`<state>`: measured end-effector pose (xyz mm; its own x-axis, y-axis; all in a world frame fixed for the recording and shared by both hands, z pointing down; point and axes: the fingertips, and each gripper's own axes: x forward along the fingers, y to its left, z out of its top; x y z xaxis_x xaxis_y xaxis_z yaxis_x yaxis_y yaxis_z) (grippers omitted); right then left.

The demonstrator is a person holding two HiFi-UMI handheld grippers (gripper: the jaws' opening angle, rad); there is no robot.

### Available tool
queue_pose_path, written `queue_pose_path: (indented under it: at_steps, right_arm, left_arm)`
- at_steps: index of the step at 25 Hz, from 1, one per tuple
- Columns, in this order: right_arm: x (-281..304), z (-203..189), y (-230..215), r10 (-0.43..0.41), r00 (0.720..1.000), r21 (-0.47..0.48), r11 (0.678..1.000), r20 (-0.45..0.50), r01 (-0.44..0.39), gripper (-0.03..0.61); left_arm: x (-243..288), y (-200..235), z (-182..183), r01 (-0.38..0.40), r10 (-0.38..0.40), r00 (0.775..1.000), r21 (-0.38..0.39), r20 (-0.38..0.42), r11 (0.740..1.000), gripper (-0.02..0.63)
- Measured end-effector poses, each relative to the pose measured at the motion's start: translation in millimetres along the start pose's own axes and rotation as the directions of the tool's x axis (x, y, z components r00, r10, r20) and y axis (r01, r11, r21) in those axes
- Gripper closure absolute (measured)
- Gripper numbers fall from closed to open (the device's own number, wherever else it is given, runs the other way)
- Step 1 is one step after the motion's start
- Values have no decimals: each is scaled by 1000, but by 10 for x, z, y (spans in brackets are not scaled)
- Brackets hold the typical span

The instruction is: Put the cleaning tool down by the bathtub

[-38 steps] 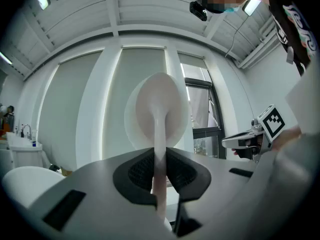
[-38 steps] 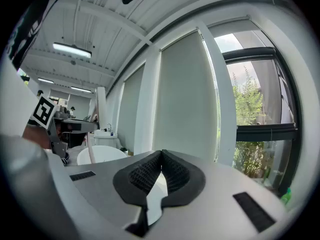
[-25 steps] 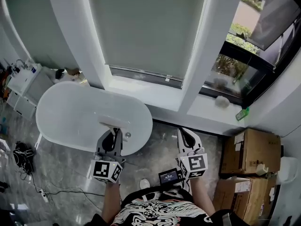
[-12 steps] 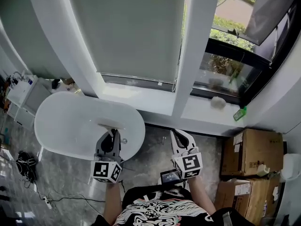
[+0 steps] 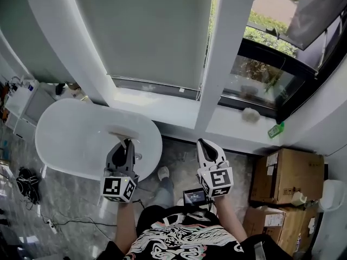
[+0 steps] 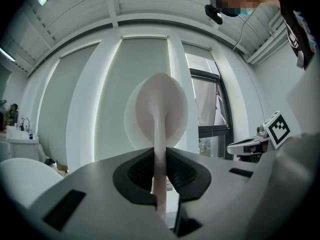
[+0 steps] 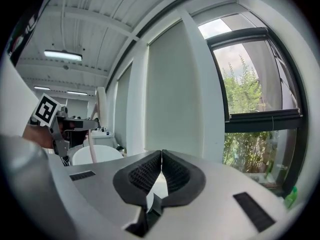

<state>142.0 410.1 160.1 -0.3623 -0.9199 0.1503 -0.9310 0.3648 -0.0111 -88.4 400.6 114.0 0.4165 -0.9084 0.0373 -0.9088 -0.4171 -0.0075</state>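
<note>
Left gripper (image 5: 126,146): in its own view (image 6: 159,156) the dark ribbed pads are pinched on the thin pale handle of the cleaning tool (image 6: 159,109). The handle runs up between the pads and ends in a wide oval head well above the jaws. So the tool is in the left gripper's grip, off the floor and not set down. In the head view this gripper overlaps the right end of the white bathtub (image 5: 65,140); we cannot tell its height above the rim from this angle. Right gripper (image 5: 206,145): in its own view (image 7: 161,156) the two pads are pressed together at their tips with nothing between them, so it is empty. It is held beside the left gripper and apart from it, over the grey marbled floor (image 5: 181,158) to the right of the tub. The right gripper view also shows the tub (image 7: 97,154) far to the left. Beyond both grippers are a white sill (image 5: 162,104) and a drawn blind (image 5: 152,31), with a dark-framed window (image 5: 271,75) showing green plants to the right. Cardboard boxes (image 5: 290,175) are stacked at the right edge. A dark cable (image 5: 32,186) lies on the floor to the left of the tub.
</note>
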Motion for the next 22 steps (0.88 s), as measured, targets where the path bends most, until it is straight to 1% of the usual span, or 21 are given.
queue_pose_path:
  at_steps: [4,8,15,18,22]
  right_arm:
    - [318,68,-155,-9,1000,-8,1000,8,9,551]
    - [752,23,-302,-2,1000,40,999,-13,2,551]
    - [1811,97,-446,17,999,76,997,-41,-14,551]
    - [2308,165,-518,6,999,68,998,-52,-2,551]
    - [2862,244,-582,-7,998,49,999,-64,10,551]
  left_arm:
    - [320,156,-66,0,0,1000,-10,-3,1000,564]
    - [764,354,-111,14,-14,1000,-25,2,1000,564]
    - [1711,909,-188,52,-53,998,-49,-25,997,564]
    - [2146,1154,-153,85,-86,996,-42,-16,996,565]
    - [2674,1449,-179,122,-123,992,-51,-17,991,565]
